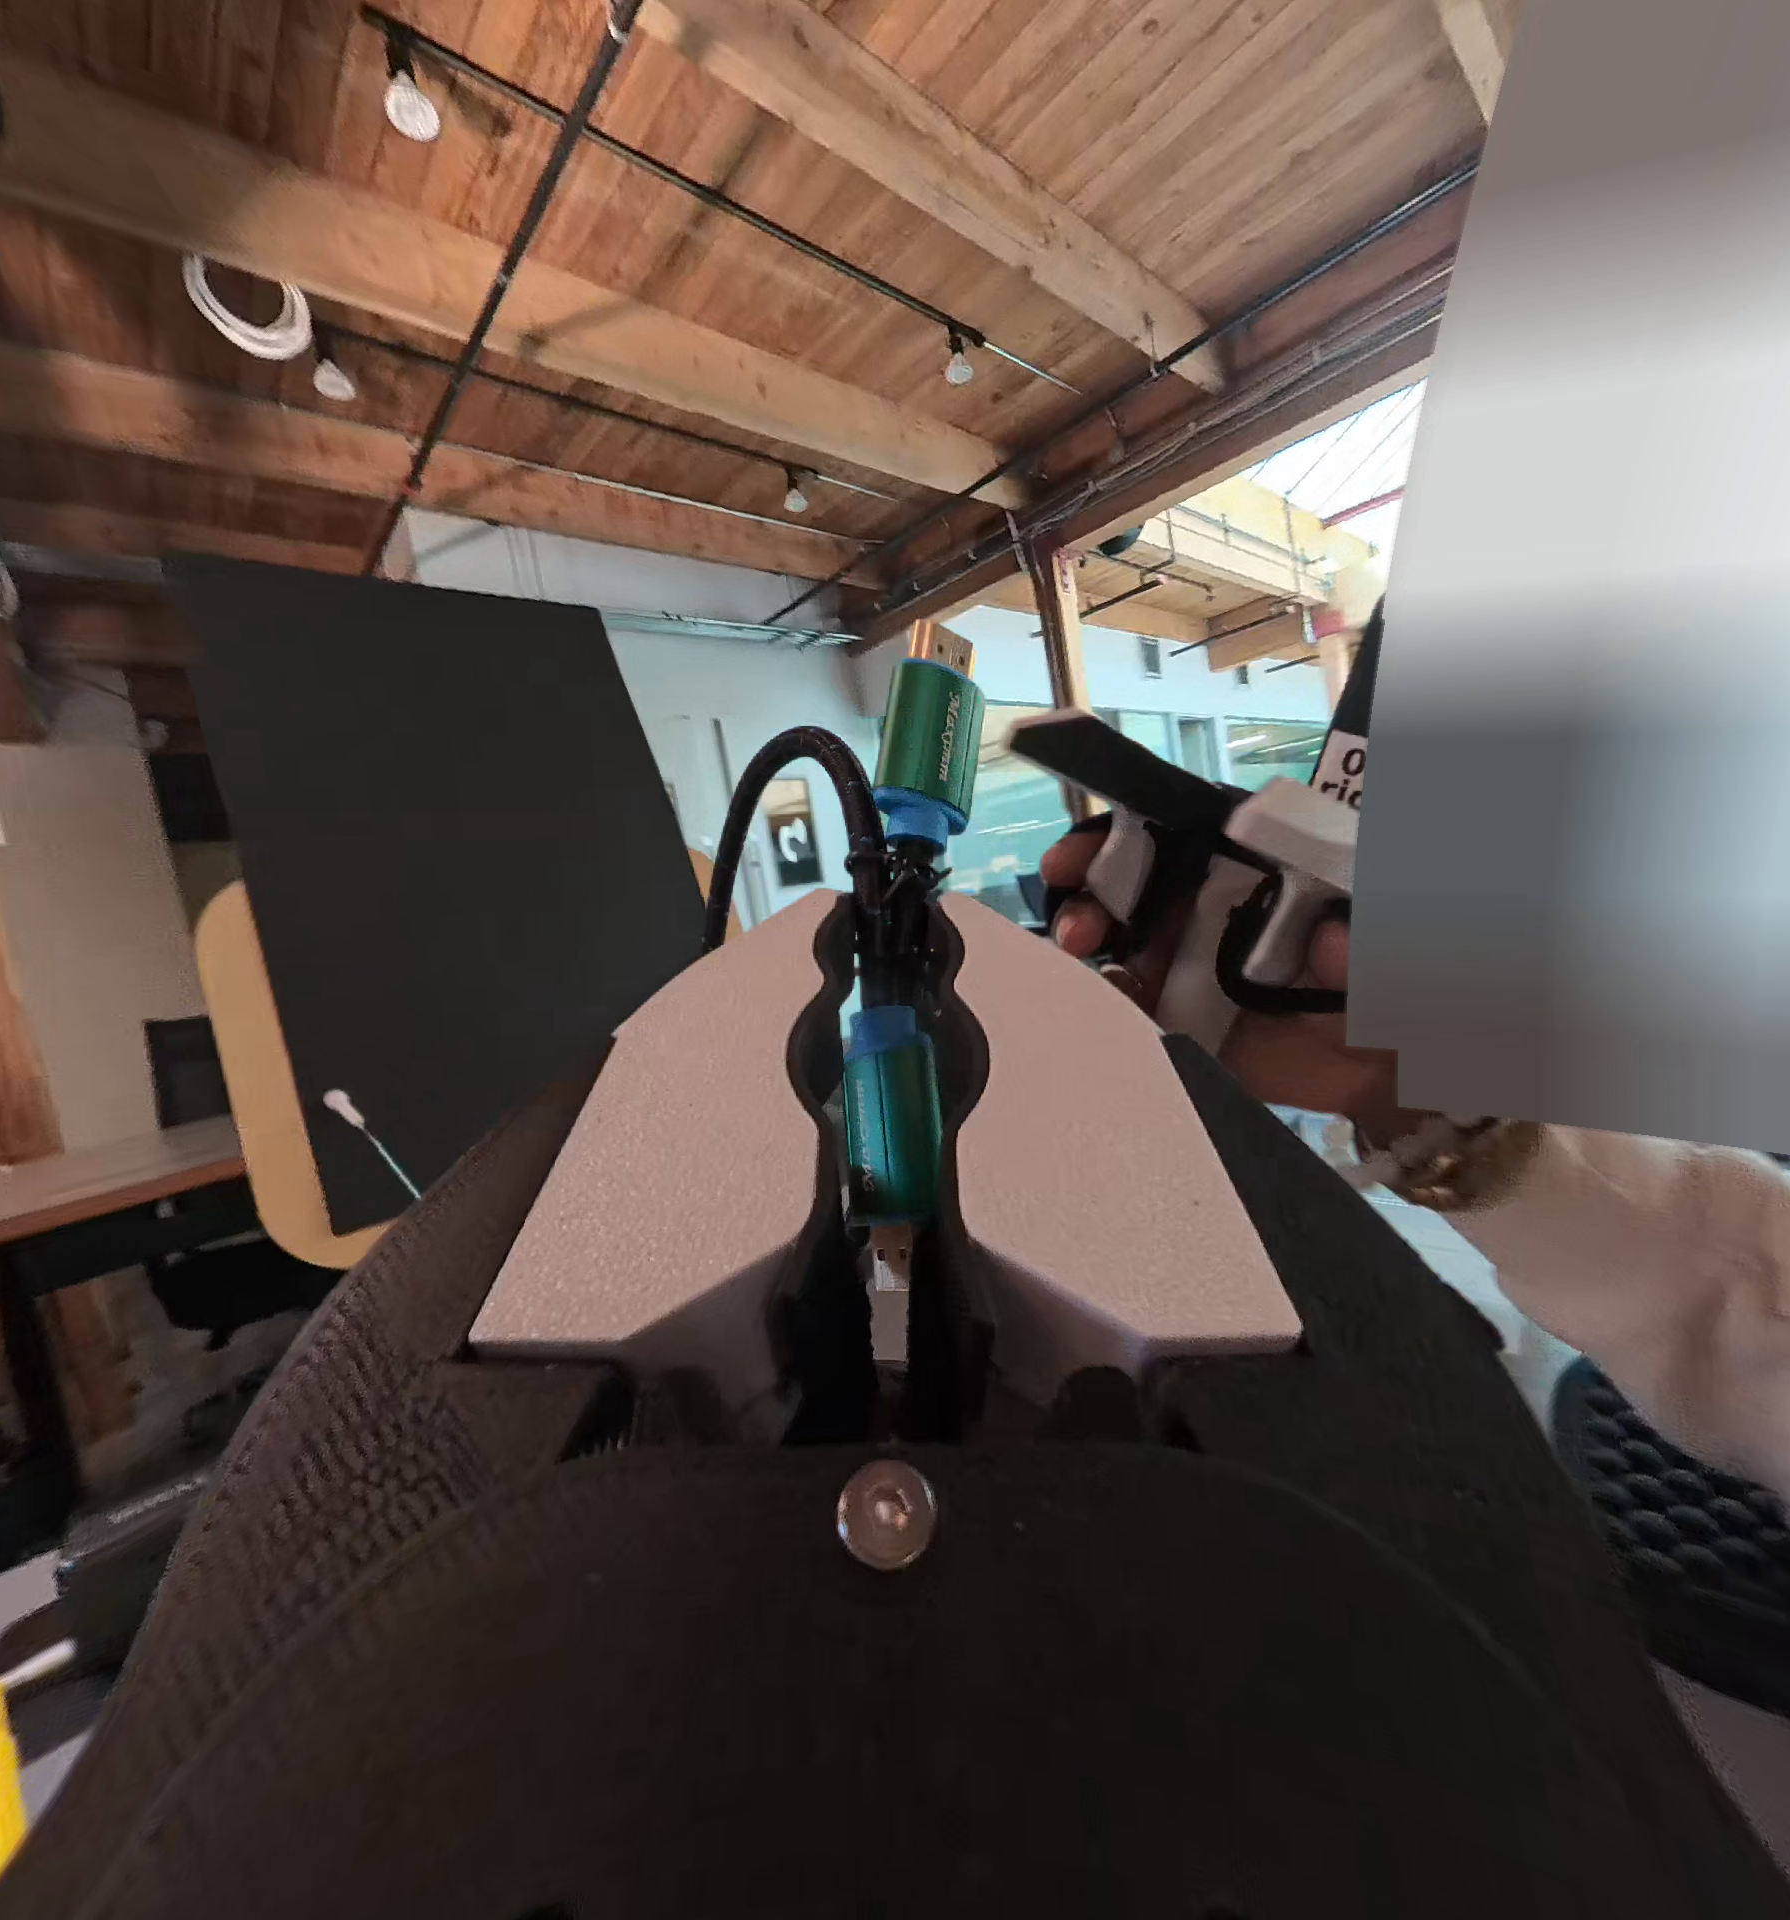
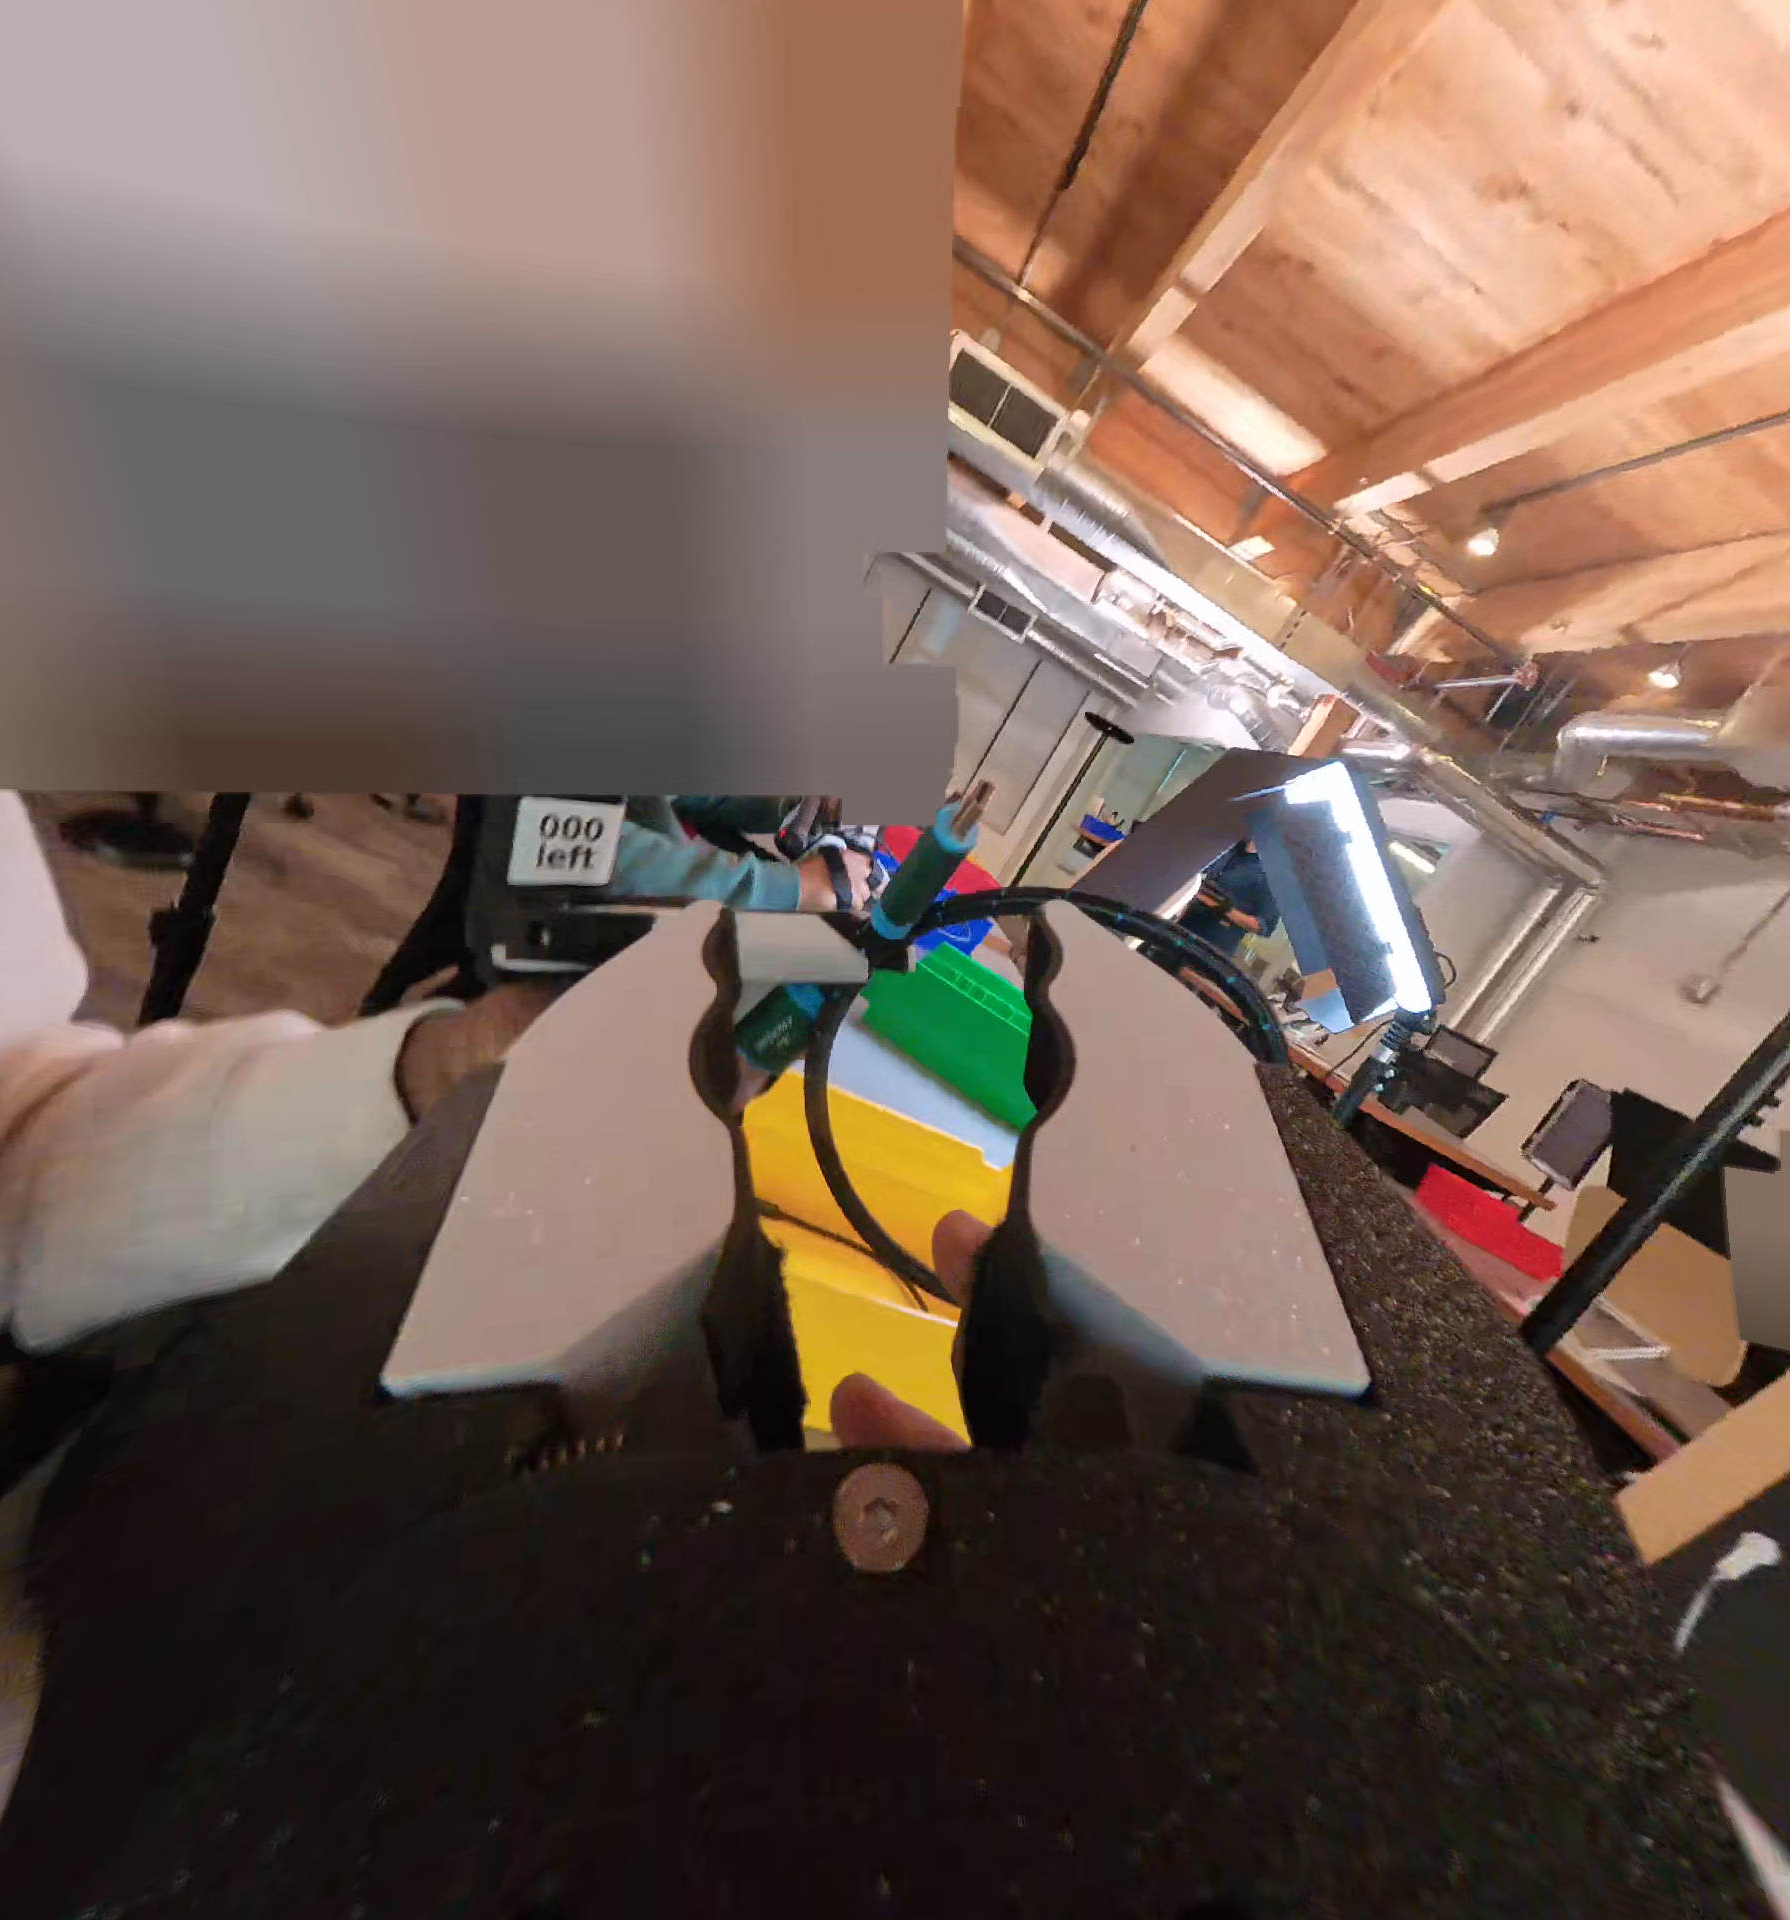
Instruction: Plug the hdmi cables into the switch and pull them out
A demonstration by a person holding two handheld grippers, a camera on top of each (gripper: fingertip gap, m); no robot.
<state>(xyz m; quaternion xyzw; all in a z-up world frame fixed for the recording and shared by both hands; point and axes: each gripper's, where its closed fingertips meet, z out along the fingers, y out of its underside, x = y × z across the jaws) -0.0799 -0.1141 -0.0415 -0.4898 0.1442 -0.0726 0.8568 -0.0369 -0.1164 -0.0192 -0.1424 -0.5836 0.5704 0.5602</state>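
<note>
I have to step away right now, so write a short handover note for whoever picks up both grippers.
Left gripper: shut on the bundled HDMI cable, raised in the air. One green plug sticks out past the fingertips, the second green plug lies between the fingers.
Right gripper: open, empty, close beside the bundle.
Switch: not in view.
Done: nothing visibly plugged.
Left: likely free the cable, find the switch, plug in, pull out.

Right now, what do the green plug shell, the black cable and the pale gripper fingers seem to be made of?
Green plug shell: probably anodised metal, with a smooth satin sheen; coated plastic is possible. Black cable: apparently a braided jacket, its surface finely textured and slightly glinting. Left gripper fingers: likely printed plastic, matte pale grey and grainy, shut on the bundled cable.
</note>
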